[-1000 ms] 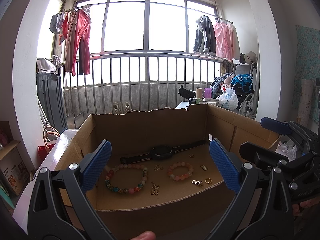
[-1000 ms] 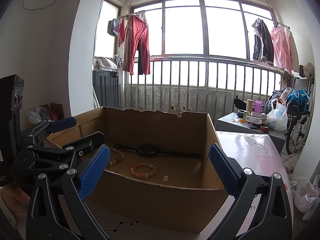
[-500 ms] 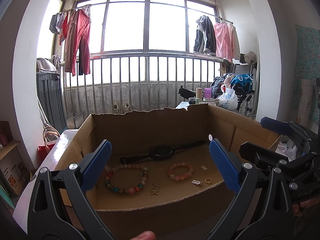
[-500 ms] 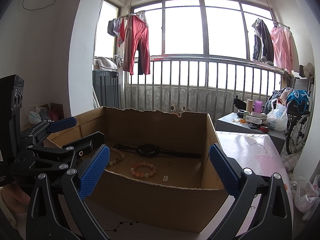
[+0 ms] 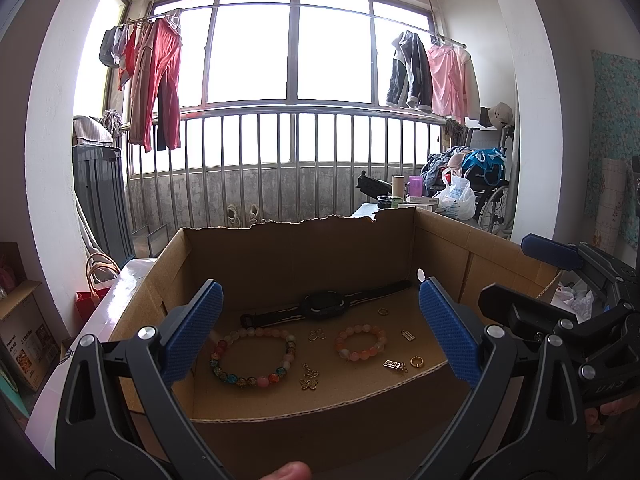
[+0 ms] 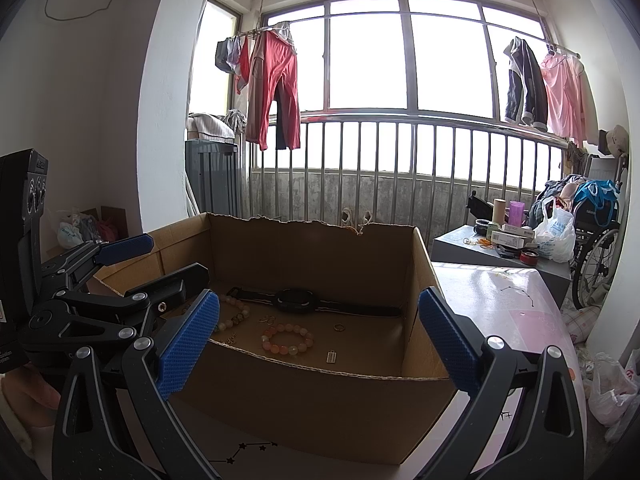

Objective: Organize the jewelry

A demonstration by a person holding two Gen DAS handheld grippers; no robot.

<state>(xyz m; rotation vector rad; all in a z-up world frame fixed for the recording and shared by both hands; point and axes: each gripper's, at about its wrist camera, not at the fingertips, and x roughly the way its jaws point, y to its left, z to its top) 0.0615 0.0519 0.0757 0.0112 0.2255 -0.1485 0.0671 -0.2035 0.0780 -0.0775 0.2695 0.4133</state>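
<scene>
Two grippers, my left gripper [image 5: 320, 334] and right gripper [image 6: 319, 334], hang short of the cardboard box [image 5: 280, 426] on the worktop [image 6: 512, 304], jaws spread wide and empty. On the box floor I see a black watch [image 5: 323, 307], a multicoloured bead bracelet [image 5: 253, 356], a peach bead bracelet [image 5: 361, 343], butterfly charms [image 5: 310, 384] and a gold ring [image 5: 416, 361].

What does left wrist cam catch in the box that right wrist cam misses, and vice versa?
Left wrist only: the whole multicoloured bead bracelet, the gold ring near the front wall, and the butterfly charm.

Right wrist only: the glossy white tabletop to the right of the box, and the grey side table behind it.

Both: the open brown cardboard box, the black wristwatch along the back, the peach bead bracelet, and an open gripper in front.
</scene>
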